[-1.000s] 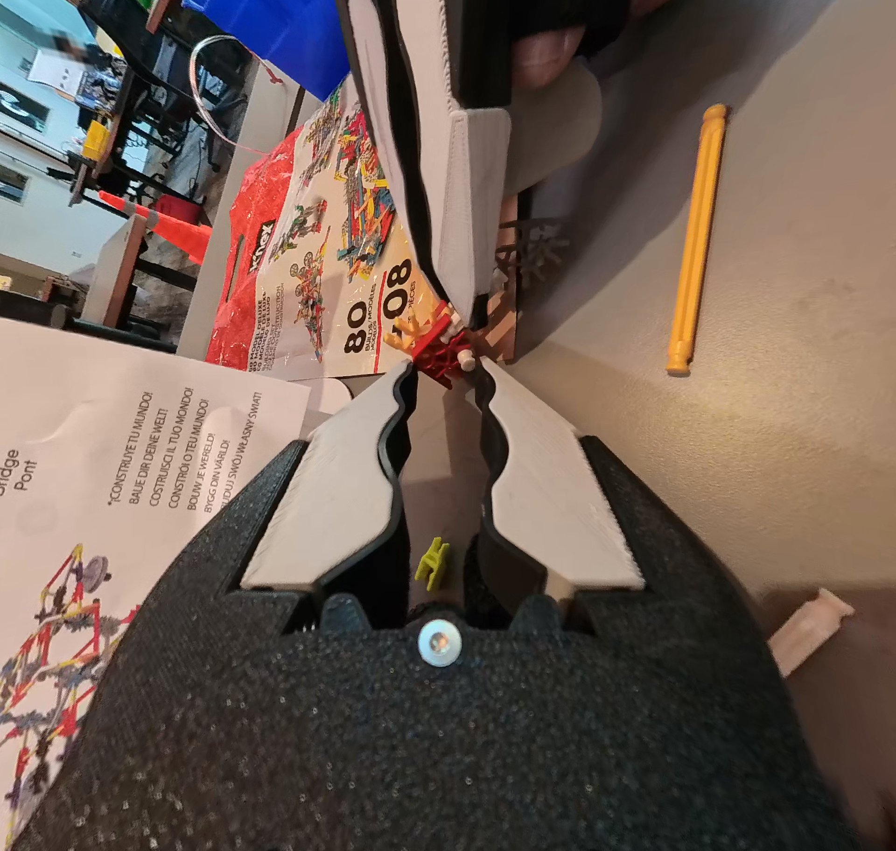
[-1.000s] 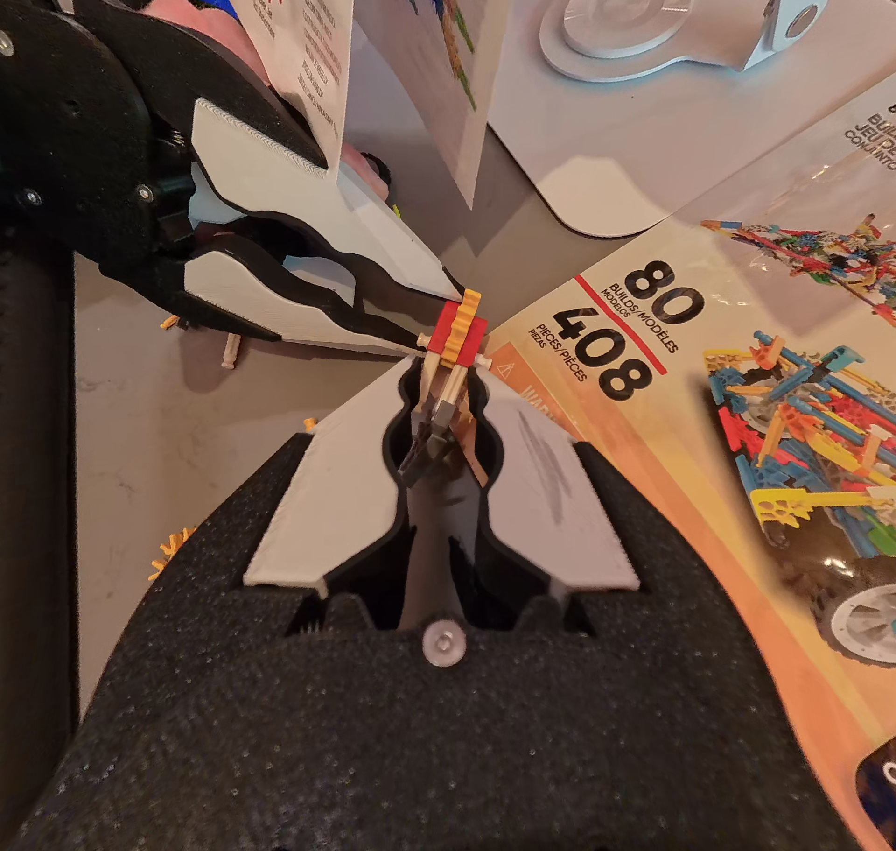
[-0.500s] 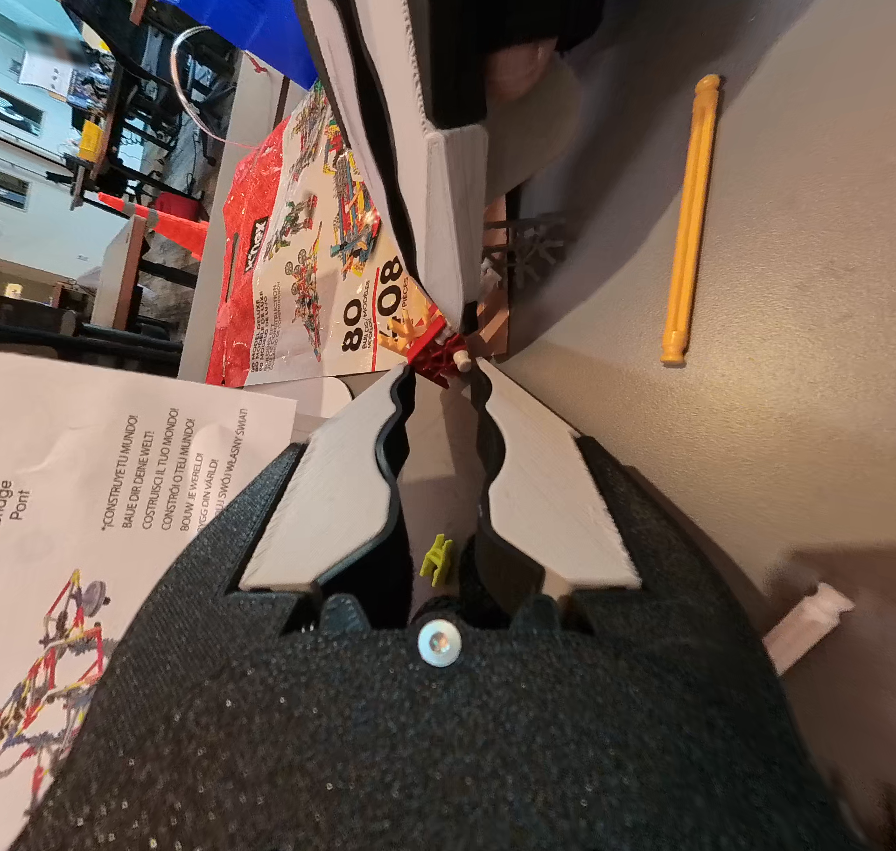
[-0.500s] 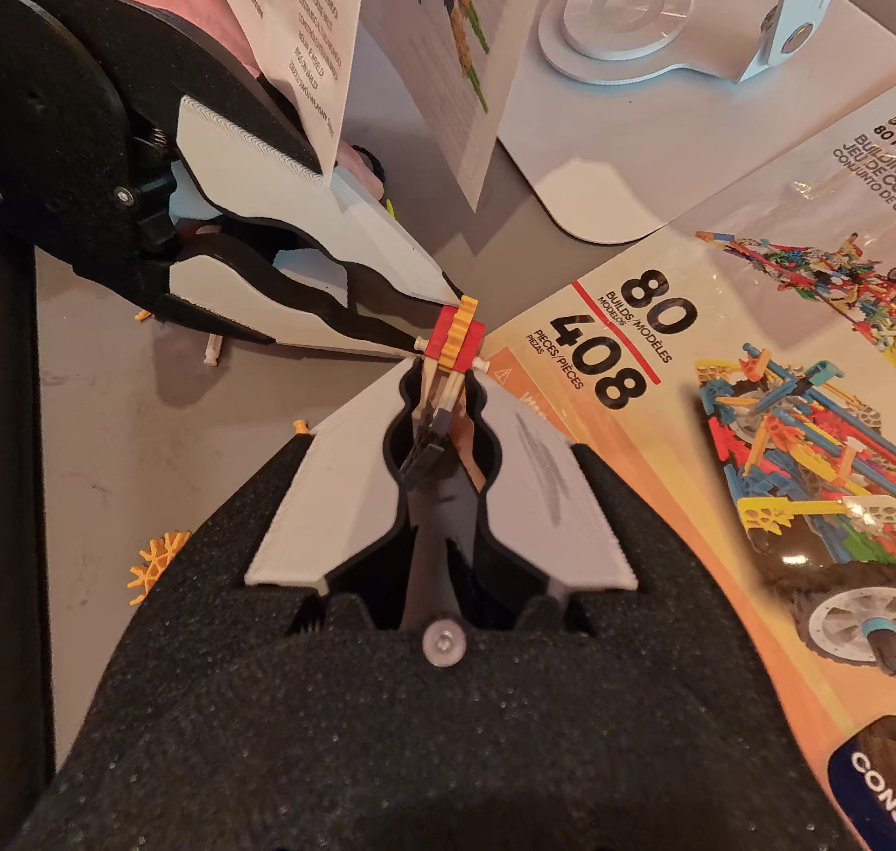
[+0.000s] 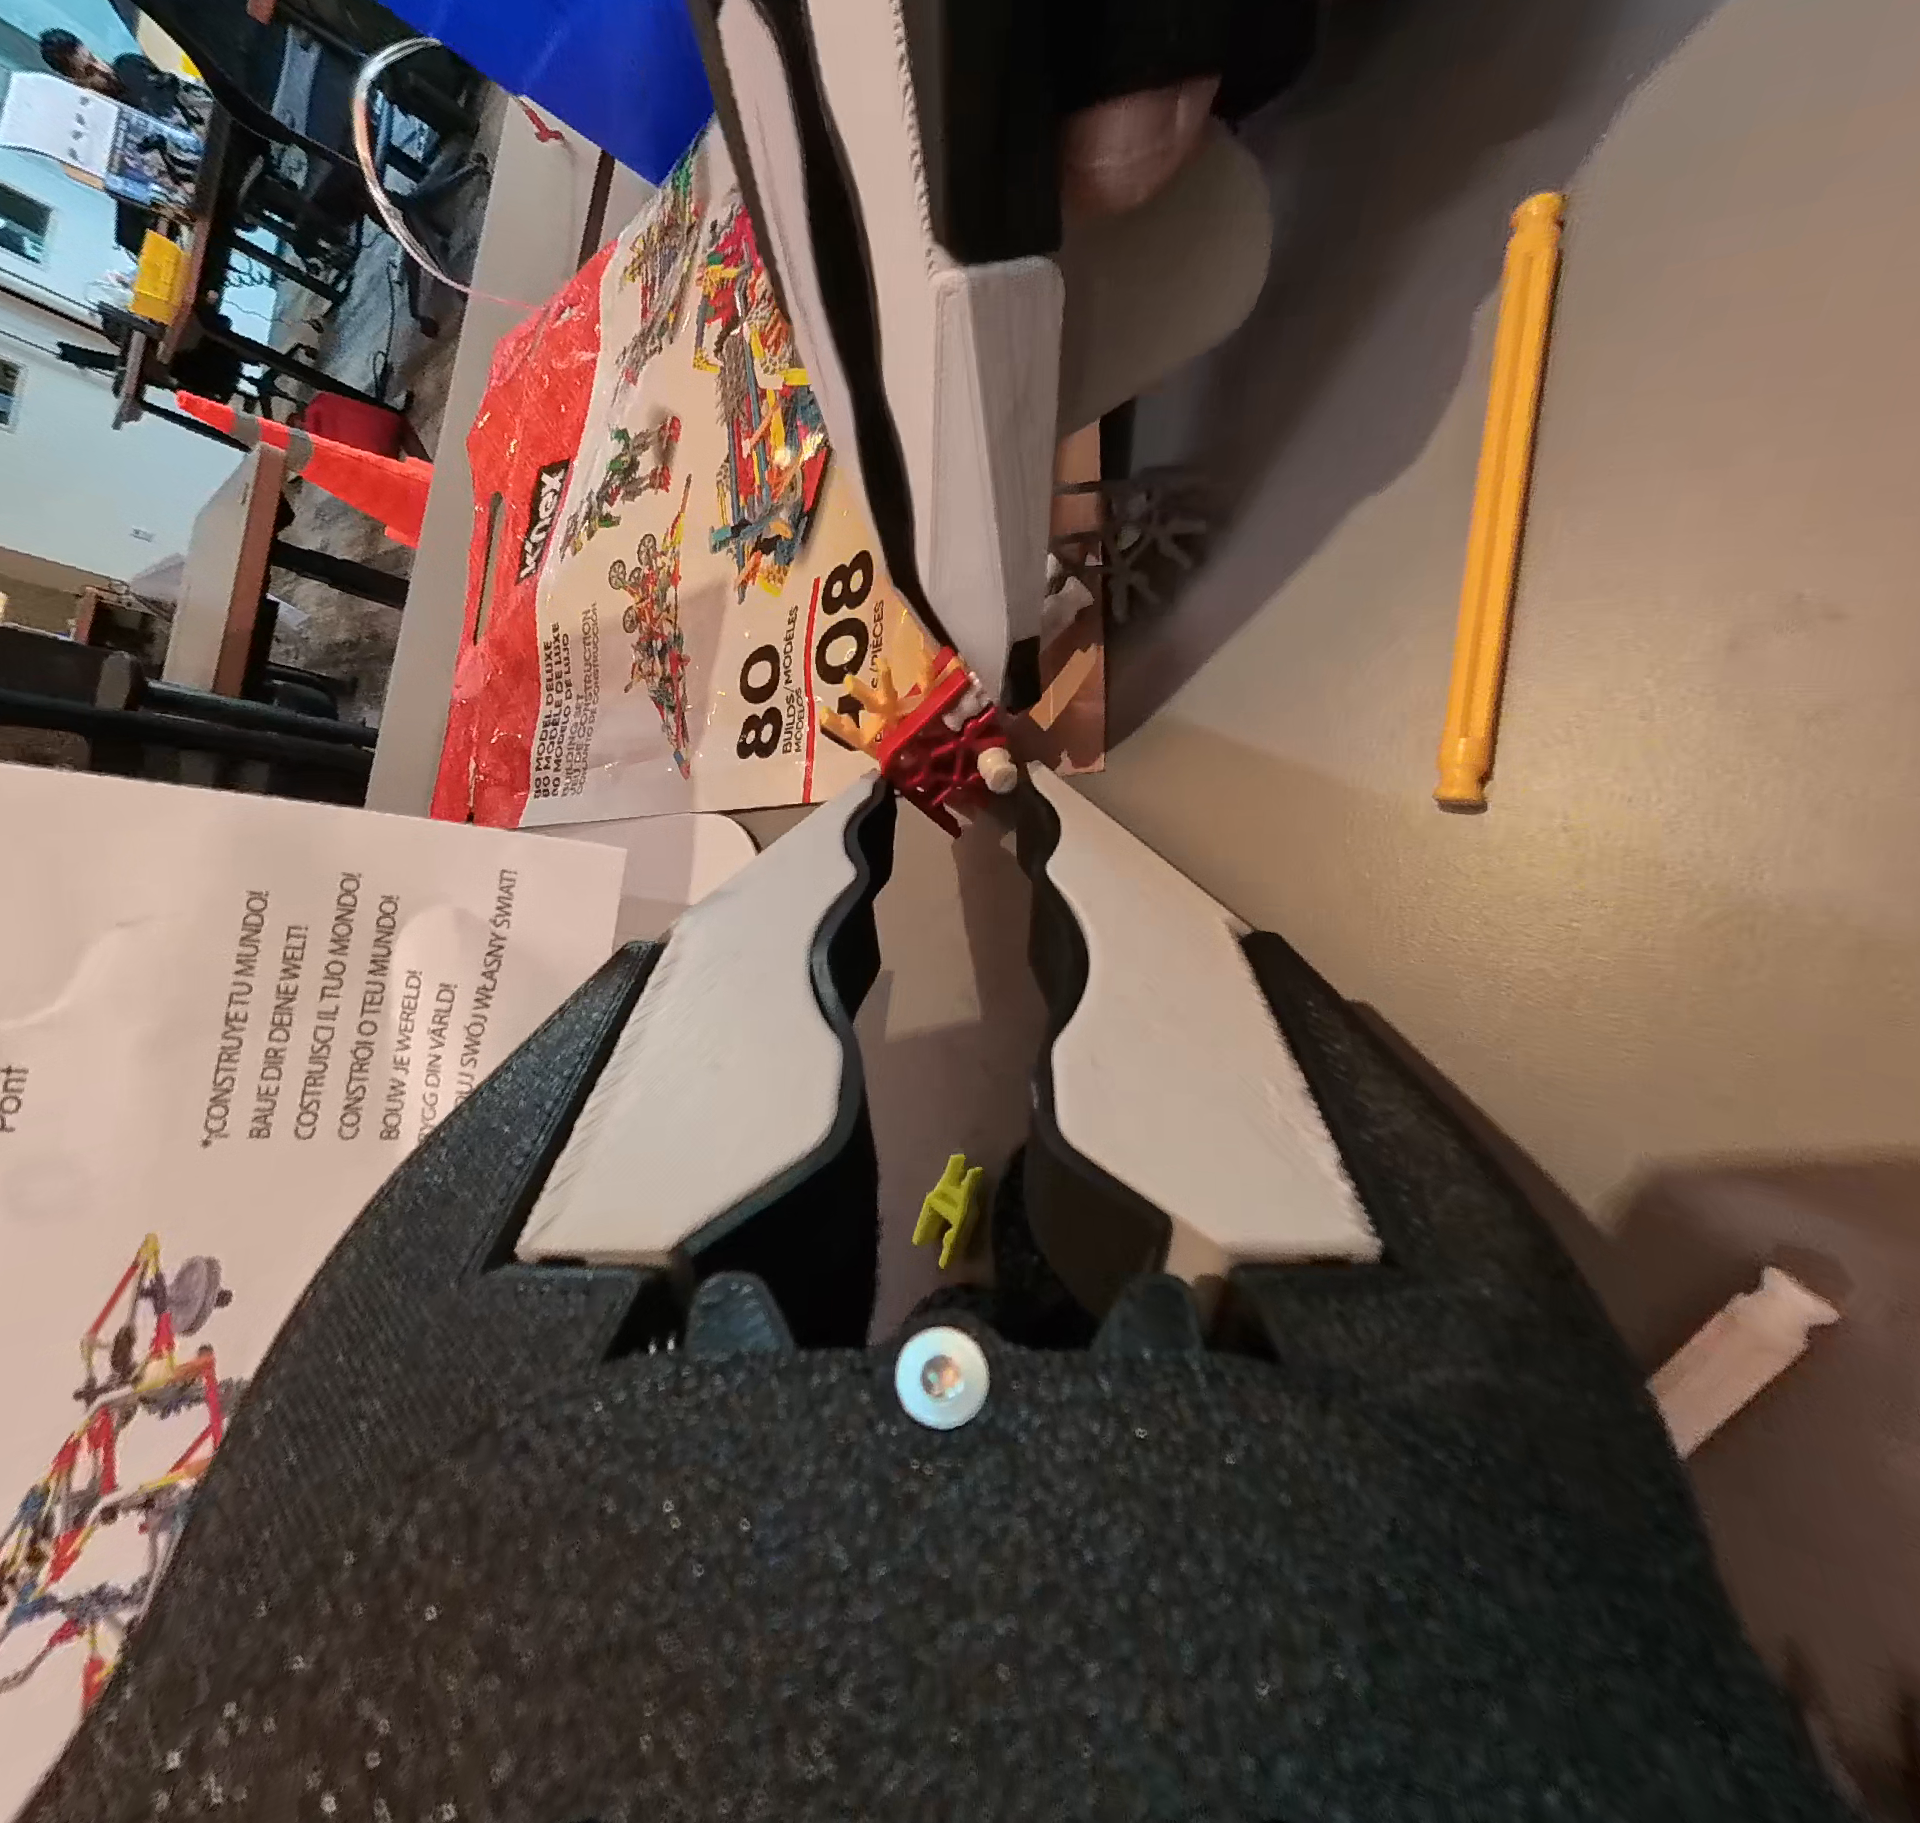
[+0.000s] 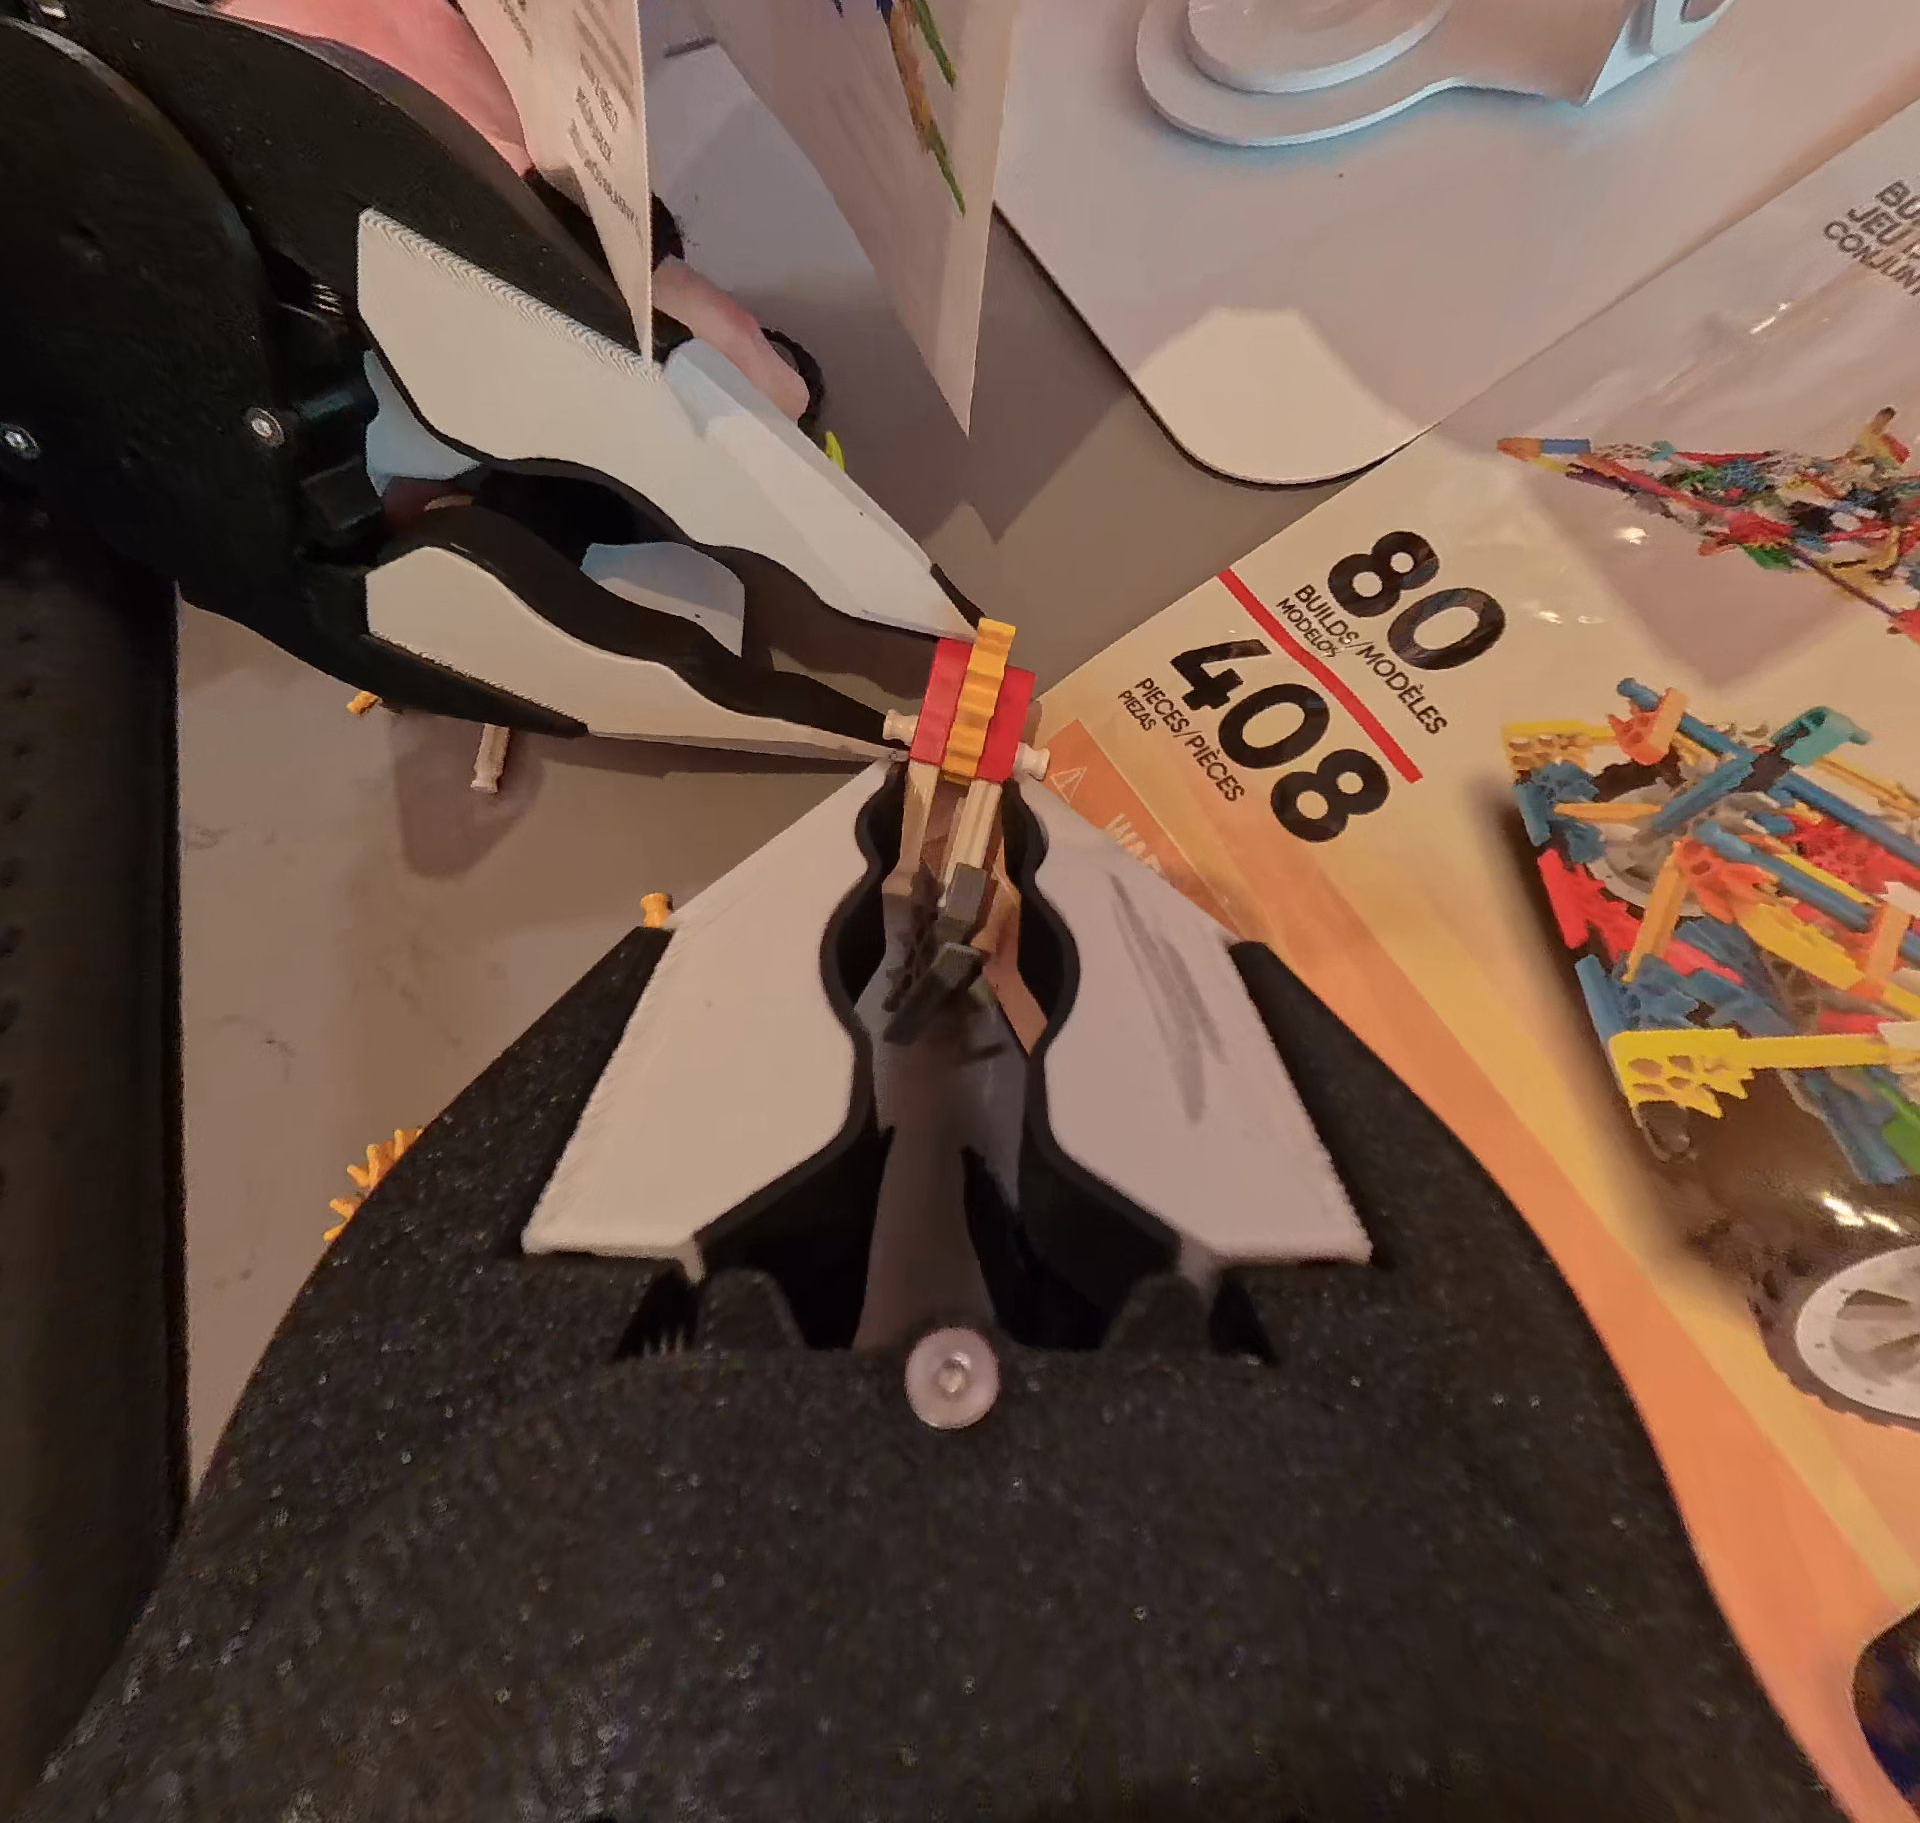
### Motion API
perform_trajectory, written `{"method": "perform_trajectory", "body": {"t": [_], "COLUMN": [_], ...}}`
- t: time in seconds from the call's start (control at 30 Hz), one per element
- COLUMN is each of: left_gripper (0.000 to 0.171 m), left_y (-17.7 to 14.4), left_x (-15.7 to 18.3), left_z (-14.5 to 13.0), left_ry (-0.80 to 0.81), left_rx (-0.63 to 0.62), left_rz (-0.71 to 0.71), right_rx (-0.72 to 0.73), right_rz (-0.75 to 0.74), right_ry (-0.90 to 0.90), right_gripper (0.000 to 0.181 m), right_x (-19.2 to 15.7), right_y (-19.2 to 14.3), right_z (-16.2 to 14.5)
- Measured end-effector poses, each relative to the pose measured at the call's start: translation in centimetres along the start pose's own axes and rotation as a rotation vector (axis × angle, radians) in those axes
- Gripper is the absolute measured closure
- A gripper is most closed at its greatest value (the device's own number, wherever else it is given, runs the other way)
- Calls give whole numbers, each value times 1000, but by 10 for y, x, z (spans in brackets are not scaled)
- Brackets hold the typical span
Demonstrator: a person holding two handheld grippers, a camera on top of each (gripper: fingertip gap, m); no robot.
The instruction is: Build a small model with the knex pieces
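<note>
In my left wrist view, the left gripper is pinched on the red end of a little stack of toy connectors, just above the gray table. Right wrist view: my right gripper clamps the cream rods under that stack (I'd squeeze both evenly, pushing straight along the axle).
</note>
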State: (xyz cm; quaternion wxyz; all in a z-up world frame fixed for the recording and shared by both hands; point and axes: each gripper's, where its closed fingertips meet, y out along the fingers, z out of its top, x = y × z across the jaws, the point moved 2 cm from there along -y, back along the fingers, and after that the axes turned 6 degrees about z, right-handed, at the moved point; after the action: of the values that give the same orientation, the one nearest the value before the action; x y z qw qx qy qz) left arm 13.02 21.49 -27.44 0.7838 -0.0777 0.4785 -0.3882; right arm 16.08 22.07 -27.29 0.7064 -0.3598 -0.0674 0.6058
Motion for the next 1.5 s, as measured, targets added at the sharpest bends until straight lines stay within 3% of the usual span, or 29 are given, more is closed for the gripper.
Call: {"method": "perform_trajectory", "body": {"t": [0.47, 0.73, 0.9, 1.1, 1.27, 1.5], "left_gripper": [151, 151, 139, 143, 148, 149], "left_y": [1, 1, 0, 1, 1, 2], "left_x": [0, -1, -4, -2, 0, 1], "left_z": [1, 2, 5, 7, 5, 4], "left_ry": [20, 152, 274, 310, 287, 138], "left_rx": [-1, 10, 26, 27, 15, 20], "left_rz": [16, 121, 222, 235, 228, 163], "right_rx": [-56, -48, -41, -38, -39, -29], "right_rz": [-67, -71, -68, -66, -67, -61], "right_ry": [-79, -64, -57, -51, -45, -39], "right_gripper": [162, 163, 164, 165, 165, 166], "right_x": [-1, 0, 0, 1, 2, 2], "right_y": [-2, -4, -5, -5, -4, -3], "right_z": [-3, -2, -1, -1, -2, -1]}}
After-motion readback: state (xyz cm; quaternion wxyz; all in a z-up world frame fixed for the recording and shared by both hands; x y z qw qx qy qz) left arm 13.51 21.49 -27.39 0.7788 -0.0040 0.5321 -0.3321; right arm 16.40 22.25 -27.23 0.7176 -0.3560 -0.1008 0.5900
